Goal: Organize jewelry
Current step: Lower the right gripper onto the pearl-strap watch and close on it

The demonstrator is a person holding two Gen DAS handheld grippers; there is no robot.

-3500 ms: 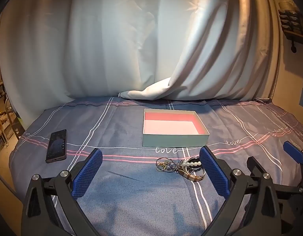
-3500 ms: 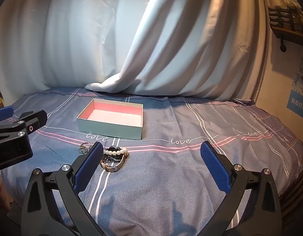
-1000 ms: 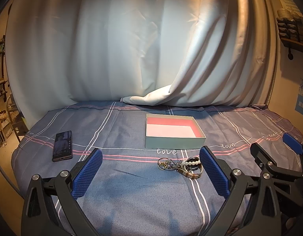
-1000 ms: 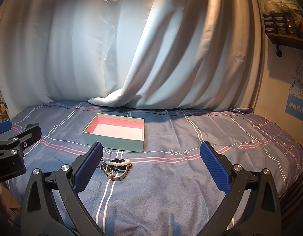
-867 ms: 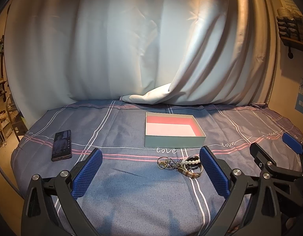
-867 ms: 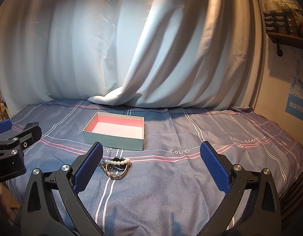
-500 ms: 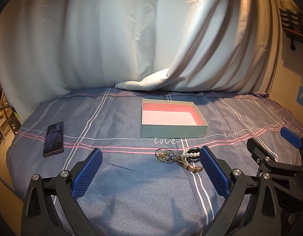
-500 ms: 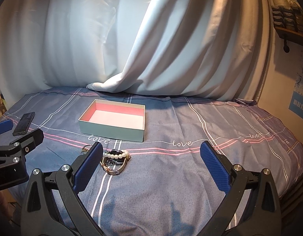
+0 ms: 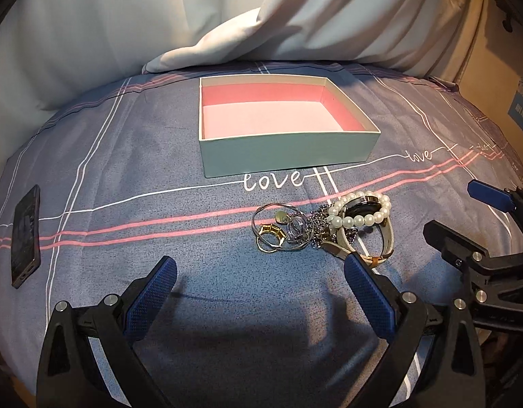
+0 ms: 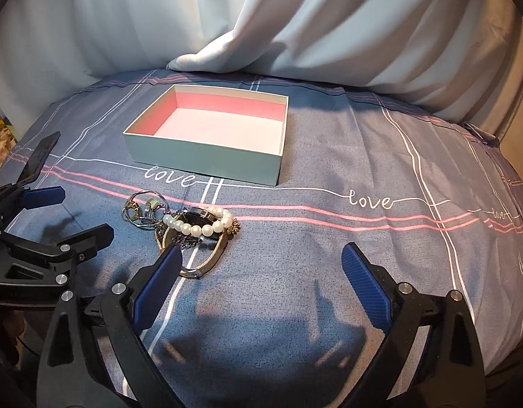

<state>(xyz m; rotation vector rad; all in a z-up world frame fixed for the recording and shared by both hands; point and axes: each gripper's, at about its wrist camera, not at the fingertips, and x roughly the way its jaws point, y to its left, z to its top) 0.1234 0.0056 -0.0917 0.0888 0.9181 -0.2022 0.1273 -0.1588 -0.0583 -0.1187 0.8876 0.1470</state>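
Change: since half a second ago you have brought both grippers lower and closer, so the box and jewelry loom larger in both wrist views.
Bedsheet (image 9: 132,244): blue-grey cloth with pink and white stripes and "love" script, spread under everything you work on.
Curtain (image 10: 329,27): pale folds behind the bed, one fold resting on the sheet behind the box.
Box (image 9: 285,151): open, pale green outside, pink inside, with nothing in it that shows; it sits beyond the jewelry.
Your left gripper (image 9: 261,292): fingers wide apart, holding nothing, with the jewelry just ahead of its right fingertip.
Your right gripper (image 10: 261,272): fingers wide apart, holding nothing; its left fingertip overlaps the watch strap in its own view.
Phone (image 9: 25,236): dark, lying flat near the sheet's left edge, well apart from the jewelry.
Jewelry pile (image 9: 322,229): on the sheet just in front of the box, all tangled together.
Watch (image 10: 196,238): dark face, pale strap.
Pearl bracelet (image 9: 361,209): draped around the watch.
Rings (image 9: 278,231): thin hoops and a gold ring at the pile's left end.
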